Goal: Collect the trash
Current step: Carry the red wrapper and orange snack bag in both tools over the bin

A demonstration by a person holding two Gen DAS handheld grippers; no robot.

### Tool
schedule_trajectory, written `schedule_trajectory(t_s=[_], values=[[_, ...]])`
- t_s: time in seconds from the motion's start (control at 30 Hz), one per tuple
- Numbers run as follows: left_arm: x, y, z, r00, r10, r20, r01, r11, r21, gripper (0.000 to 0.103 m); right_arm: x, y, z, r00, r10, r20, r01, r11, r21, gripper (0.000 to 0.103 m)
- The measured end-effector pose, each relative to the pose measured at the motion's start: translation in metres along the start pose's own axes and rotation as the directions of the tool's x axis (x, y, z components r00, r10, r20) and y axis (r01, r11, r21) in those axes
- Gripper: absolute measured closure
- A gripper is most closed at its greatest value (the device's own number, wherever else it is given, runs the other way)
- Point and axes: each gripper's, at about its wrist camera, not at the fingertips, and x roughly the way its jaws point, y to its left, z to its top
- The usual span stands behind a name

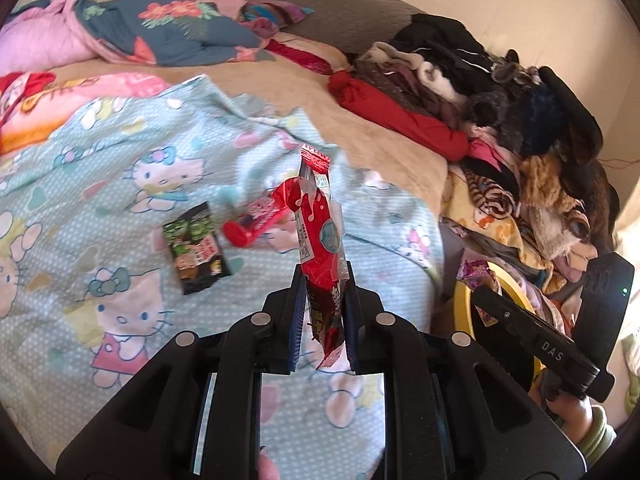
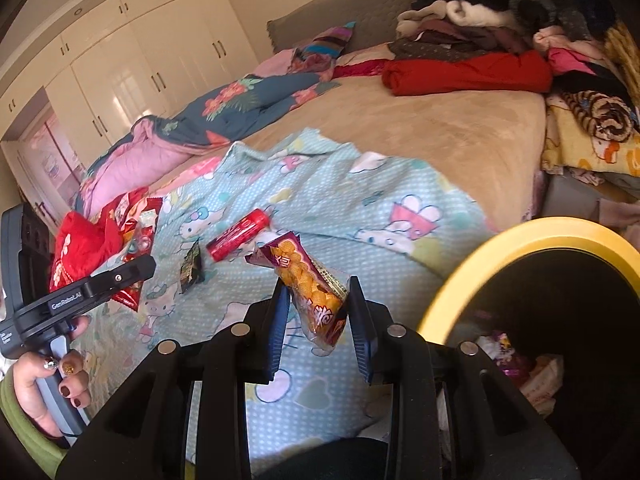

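Note:
My left gripper is shut on a long red snack wrapper, held upright above the Hello Kitty sheet. On that sheet lie a black-and-green packet and a red tube. My right gripper is shut on a purple packet printed with orange snacks, lifted off the sheet just left of a yellow-rimmed bin. Some wrappers lie inside the bin. In the left wrist view the right gripper shows at the bin's rim.
A pile of clothes covers the bed's right side, with a red folded garment in front. A floral quilt lies at the far end. White wardrobes stand behind. More red packets lie on the sheet's left.

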Motion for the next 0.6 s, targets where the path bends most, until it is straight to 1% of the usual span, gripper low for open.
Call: schedule_trajectory(t_s=[0.27, 0.6], values=[[-0.002, -0.03, -0.001, 0.999, -0.034, 0.0, 0.034, 0.998, 0.055, 0.092, -0.025, -0.02, 0.0, 0.999, -0.026, 0.035, 0.025, 0.999, 0.03, 0.075], [0.002, -0.066, -0.009, 0.997, -0.076, -0.025, 0.078, 0.989, 0.122, 0.092, -0.049, -0.053, 0.001, 0.995, -0.078, 0.07, 0.071, 0.993, 0.09, 0.075]])
